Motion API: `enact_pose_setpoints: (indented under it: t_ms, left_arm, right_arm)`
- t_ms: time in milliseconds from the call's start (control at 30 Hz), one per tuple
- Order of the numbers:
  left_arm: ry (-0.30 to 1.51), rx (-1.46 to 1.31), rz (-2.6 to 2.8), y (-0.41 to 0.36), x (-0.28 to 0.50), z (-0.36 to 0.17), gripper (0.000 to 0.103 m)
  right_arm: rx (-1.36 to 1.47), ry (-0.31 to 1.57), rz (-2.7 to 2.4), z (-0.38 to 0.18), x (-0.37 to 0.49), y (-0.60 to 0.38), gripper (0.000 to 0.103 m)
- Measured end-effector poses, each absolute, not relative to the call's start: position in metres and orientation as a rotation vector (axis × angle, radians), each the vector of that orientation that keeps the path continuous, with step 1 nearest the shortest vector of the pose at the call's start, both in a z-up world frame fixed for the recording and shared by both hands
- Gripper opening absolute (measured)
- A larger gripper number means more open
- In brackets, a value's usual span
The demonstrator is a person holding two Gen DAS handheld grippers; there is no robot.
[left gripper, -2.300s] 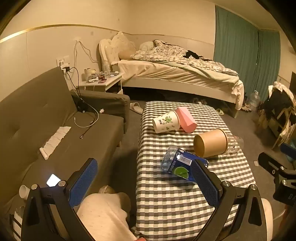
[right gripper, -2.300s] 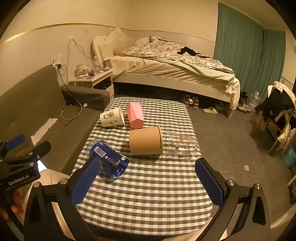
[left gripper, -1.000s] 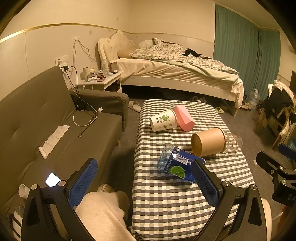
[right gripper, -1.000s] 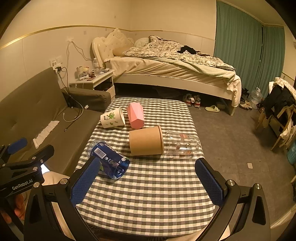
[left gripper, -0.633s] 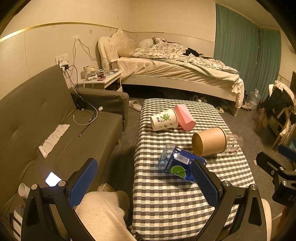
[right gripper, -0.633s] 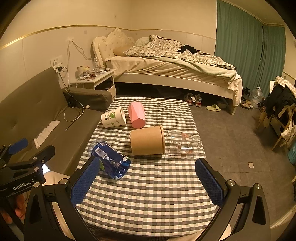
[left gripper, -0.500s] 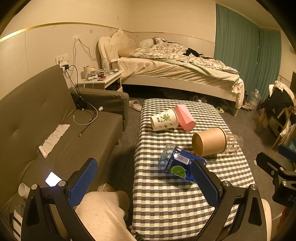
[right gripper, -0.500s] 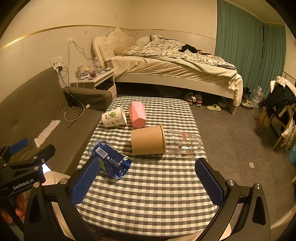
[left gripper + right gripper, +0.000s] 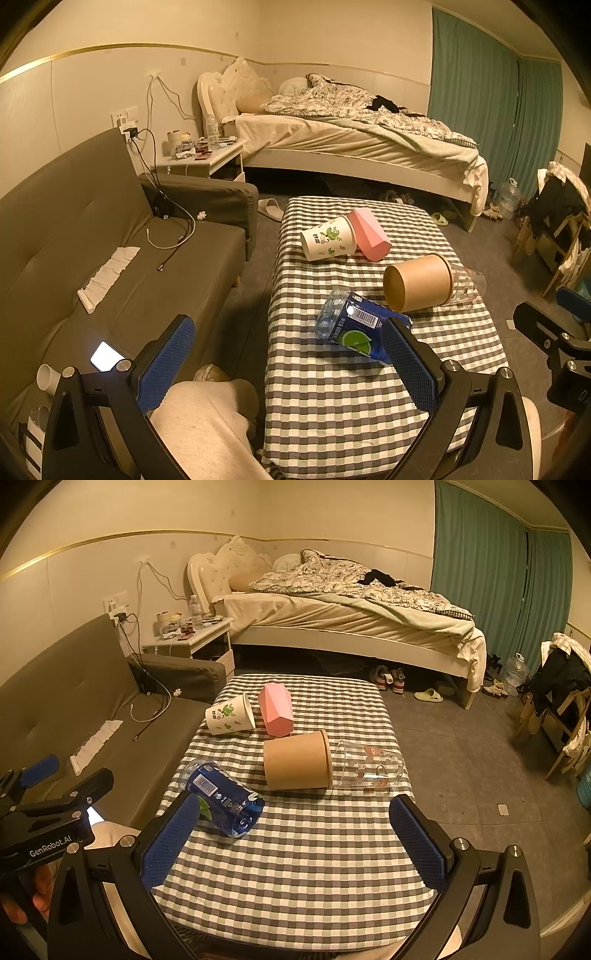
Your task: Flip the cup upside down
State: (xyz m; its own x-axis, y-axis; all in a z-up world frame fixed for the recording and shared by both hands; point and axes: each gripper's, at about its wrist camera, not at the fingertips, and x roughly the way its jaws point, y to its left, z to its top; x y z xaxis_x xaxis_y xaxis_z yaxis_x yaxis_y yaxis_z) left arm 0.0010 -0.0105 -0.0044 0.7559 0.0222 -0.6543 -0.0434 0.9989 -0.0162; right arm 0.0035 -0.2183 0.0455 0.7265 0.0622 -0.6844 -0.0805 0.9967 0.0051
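Observation:
Several cups lie on their sides on the checkered table (image 9: 306, 853). A white cup with green prints (image 9: 229, 714) lies at the far left beside a pink faceted cup (image 9: 276, 710). A brown paper cup (image 9: 295, 765) lies mid-table, its mouth against a clear glass cup (image 9: 369, 765). A blue-labelled clear cup (image 9: 221, 800) lies nearest. The same cups show in the left wrist view: white (image 9: 328, 238), pink (image 9: 369, 234), brown (image 9: 417, 283), blue-labelled (image 9: 362, 334). My right gripper (image 9: 293, 834) is open and empty above the table's near edge. My left gripper (image 9: 286, 360) is open and empty, left of the table.
A grey sofa (image 9: 92, 236) with cables, a tissue and a lit phone (image 9: 107, 355) stands left of the table. A bed (image 9: 351, 616) and nightstand (image 9: 188, 638) are behind. A chair with clothes (image 9: 561, 701) stands at the right. A person's knee (image 9: 207, 417) is below the left gripper.
Both views have shifted only slightly. The cups have not moved and both grippers stay open.

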Motion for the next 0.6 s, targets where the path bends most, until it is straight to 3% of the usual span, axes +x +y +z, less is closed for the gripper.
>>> enact_pose_setpoints:
  t_ms: [600]
  left_arm:
    - [0.726,-0.034,0.037,-0.009,0.003,-0.009,0.103]
  right_arm:
    - [-0.017,0.760,0.089,0.049,0.014,-0.219,0.103]
